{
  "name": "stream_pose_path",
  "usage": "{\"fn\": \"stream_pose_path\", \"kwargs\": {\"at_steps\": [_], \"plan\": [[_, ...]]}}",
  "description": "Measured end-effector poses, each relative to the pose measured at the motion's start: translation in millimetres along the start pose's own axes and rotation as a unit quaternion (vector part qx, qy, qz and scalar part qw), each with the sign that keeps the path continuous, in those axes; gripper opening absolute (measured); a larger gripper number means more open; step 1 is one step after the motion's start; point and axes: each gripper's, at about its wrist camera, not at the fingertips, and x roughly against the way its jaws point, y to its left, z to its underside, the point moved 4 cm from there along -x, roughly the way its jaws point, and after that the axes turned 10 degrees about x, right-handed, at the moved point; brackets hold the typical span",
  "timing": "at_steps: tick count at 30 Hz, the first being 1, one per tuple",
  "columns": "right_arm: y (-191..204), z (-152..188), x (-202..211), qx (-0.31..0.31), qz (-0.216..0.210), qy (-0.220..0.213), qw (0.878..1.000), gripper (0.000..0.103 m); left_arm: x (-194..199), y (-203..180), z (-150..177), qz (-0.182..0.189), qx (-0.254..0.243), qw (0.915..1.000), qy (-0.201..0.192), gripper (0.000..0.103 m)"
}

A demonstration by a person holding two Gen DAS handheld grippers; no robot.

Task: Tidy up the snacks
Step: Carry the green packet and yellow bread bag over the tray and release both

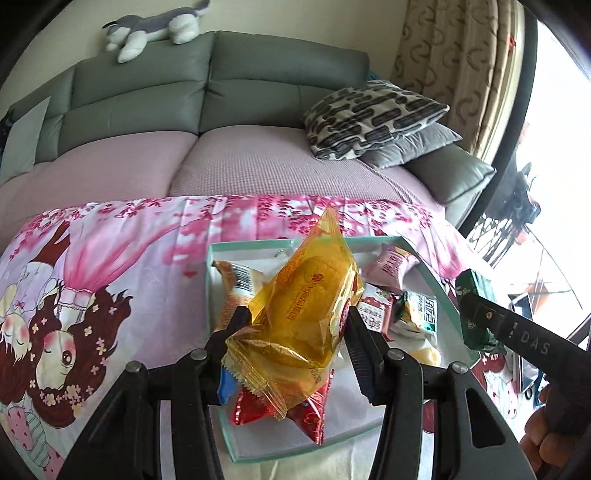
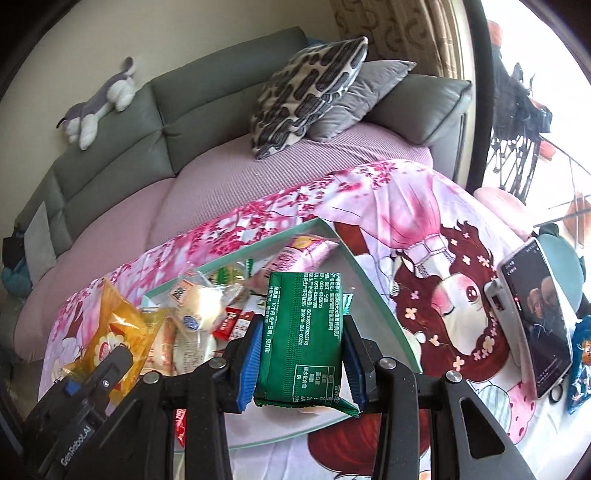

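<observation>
A pink cartoon-printed cloth covers the work surface across the lower half of both views, and on it sits a shallow white tray with a pale green rim, holding loose snack packets. At the centre of the left wrist view the left gripper is clamped on a yellow cake packet, which is held above the tray. In the lower centre of the right wrist view the right gripper squeezes a green packet between its blue pads, over the tray's right part. Behind the cloth, filling the upper half of each view, stands a grey-green sofa with a mauve seat cover, a patterned cushion lying on a grey one, and a plush husky on the backrest at upper left. A patterned curtain hangs at upper right. A phone stands propped at the right edge of the right wrist view.
</observation>
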Motion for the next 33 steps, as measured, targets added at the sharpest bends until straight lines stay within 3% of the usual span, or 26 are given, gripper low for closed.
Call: {"fn": "stream_pose_path", "kwargs": {"at_steps": [27,33], "plan": [[35.7,10.3,-29.4,0.054,-0.009,0.035,0.998,0.043,-19.3,3.9,10.0,0.01,0.003,0.9999,0.013,0.053],[39.4,11.7,-33.4,0.061,-0.007,0.04,0.997,0.043,-14.4,3.9,8.1,0.007,-0.002,1.0,0.005,0.063]]}}
